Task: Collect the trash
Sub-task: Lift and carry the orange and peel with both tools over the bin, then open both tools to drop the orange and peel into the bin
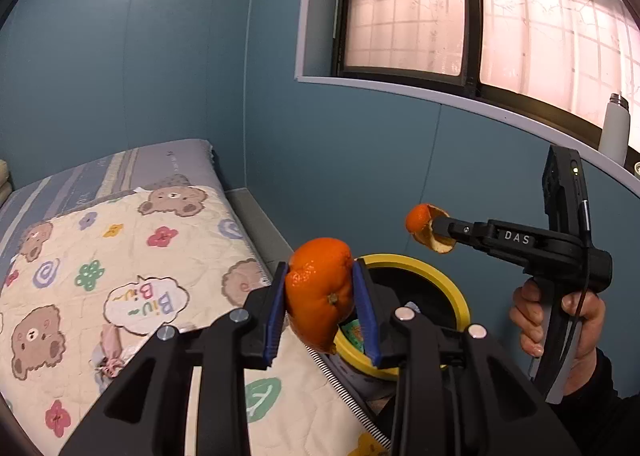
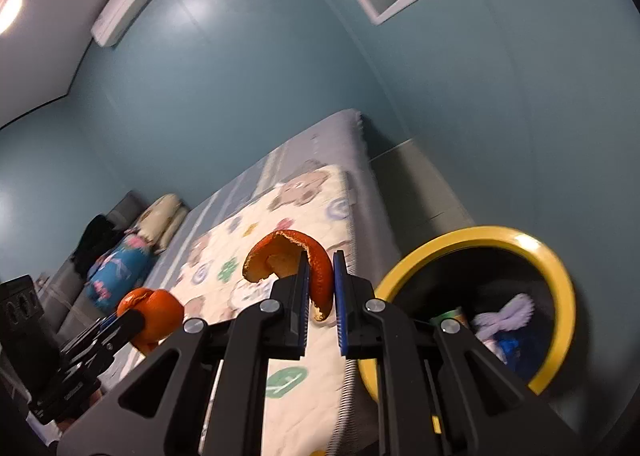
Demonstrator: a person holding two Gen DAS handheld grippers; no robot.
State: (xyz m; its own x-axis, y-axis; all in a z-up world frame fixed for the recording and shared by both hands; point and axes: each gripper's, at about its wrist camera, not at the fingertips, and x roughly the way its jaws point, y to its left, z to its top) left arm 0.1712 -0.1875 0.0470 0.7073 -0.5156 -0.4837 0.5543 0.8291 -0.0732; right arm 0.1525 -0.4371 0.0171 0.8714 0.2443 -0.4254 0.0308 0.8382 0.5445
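Note:
My left gripper (image 1: 322, 304) is shut on a large piece of orange peel (image 1: 320, 292), held above the bed's edge just left of the yellow-rimmed trash bin (image 1: 460, 296). My right gripper (image 2: 322, 288) is shut on a smaller curled strip of orange peel (image 2: 320, 268). In the left wrist view that right gripper (image 1: 436, 230) hangs over the bin with its peel (image 1: 420, 225), held by a hand (image 1: 560, 320). The right wrist view shows the left gripper (image 2: 120, 322) and its peel (image 2: 154, 316) at lower left, and the bin (image 2: 560, 268) at right with trash inside.
A bed with a bear-print quilt (image 1: 120, 276) fills the left. A crumpled pink wrapper (image 1: 110, 348) lies on the quilt. Blue walls stand behind, with a window and a white bottle (image 1: 614, 127) on its sill. Pillows and clothes (image 2: 120, 256) lie at the bed's far end.

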